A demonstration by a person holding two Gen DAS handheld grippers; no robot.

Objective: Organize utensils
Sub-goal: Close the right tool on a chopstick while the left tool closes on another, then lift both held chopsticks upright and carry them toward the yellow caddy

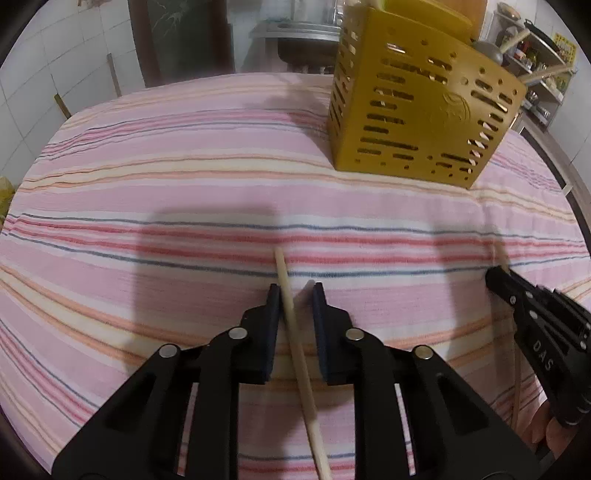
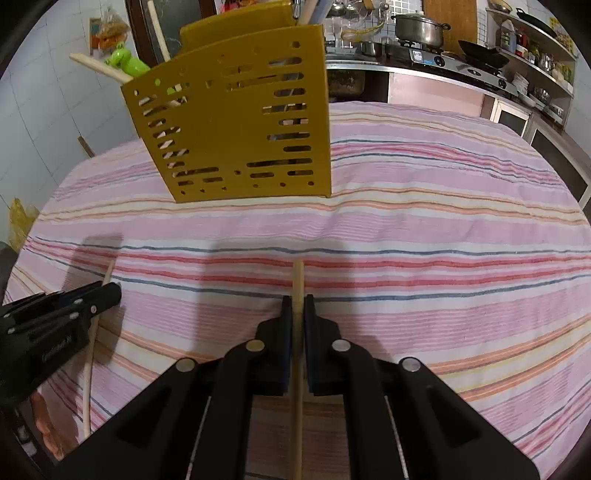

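A wooden chopstick [image 1: 295,339] runs between the fingers of my left gripper [image 1: 295,293]. It lies against the left pad, and a gap shows at the right pad, so the jaws stand narrowly open around it. My right gripper [image 2: 297,299] is shut on a second chopstick [image 2: 298,280], whose tip pokes out ahead over the striped tablecloth [image 2: 443,221]. The yellow slotted utensil holder [image 1: 417,122] [image 2: 236,125] stands upright farther back with wooden utensils in it. Each gripper shows in the other's view: the right gripper [image 1: 495,277] at the right edge, the left gripper [image 2: 110,291] at the left edge.
The pink striped tablecloth [image 1: 147,166] covers the whole table. Behind it are a tiled wall [image 1: 44,74], a counter with a stove [image 2: 469,66] and a pot [image 2: 417,27], and shelves [image 2: 535,55] of jars at the right. A hand [image 1: 543,432] holds the right gripper.
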